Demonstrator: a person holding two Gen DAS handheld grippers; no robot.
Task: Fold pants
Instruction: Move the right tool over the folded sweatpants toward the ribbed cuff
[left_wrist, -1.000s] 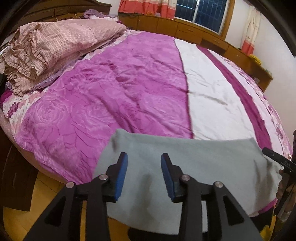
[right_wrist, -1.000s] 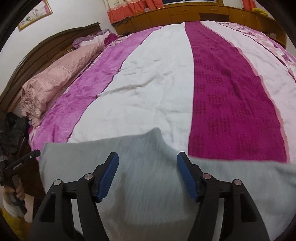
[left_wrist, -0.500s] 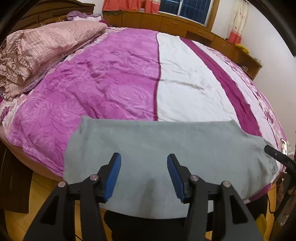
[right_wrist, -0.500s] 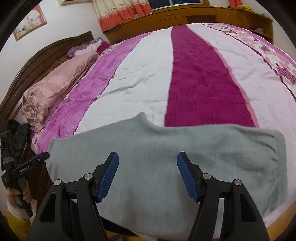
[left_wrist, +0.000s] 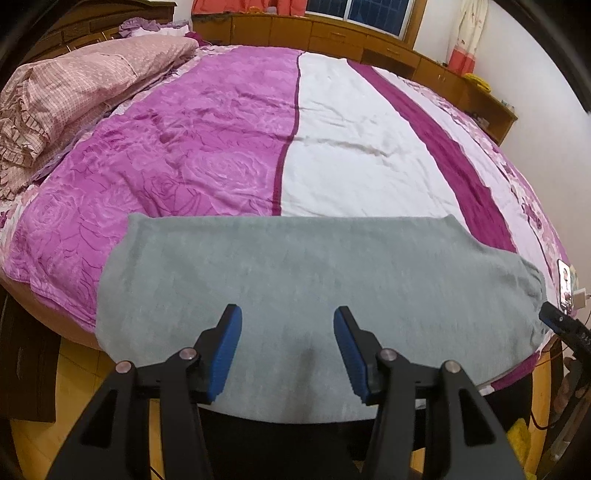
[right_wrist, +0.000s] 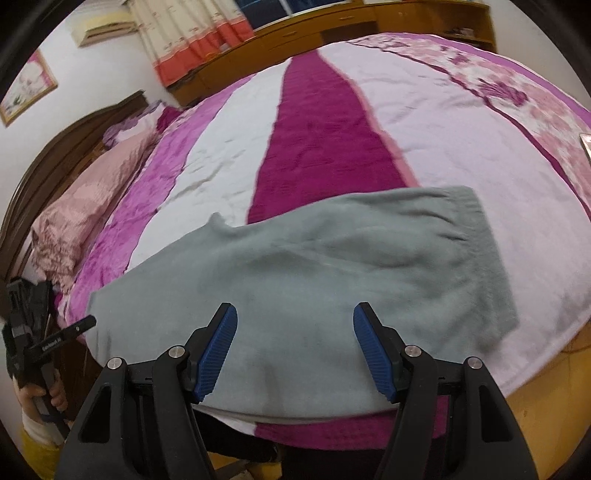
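The grey pants (left_wrist: 314, 273) lie flat across the near edge of the bed, folded lengthwise into one long strip. In the right wrist view the pants (right_wrist: 332, 266) show a small peak on their far edge and a hemmed end at the right. My left gripper (left_wrist: 288, 350) hovers open over the strip's near edge, nothing between its blue pads. My right gripper (right_wrist: 293, 347) also stands open above the cloth, with its pads off the fabric. The right gripper's tip (left_wrist: 565, 325) shows at the right edge of the left view. At the left edge of the right view a hand holds the left gripper (right_wrist: 33, 343).
The bed (left_wrist: 207, 147) has a purple, white and magenta striped cover. A pink pillow (left_wrist: 74, 85) lies at its far left by the dark headboard (right_wrist: 55, 158). A phone with a charger (left_wrist: 565, 284) rests at the right edge. Wooden cabinets (left_wrist: 369, 40) line the far wall.
The left gripper's jaws have widened and it has shifted right along the pants. The right gripper has swung right toward the hemmed end. The pants now lie flat and still.
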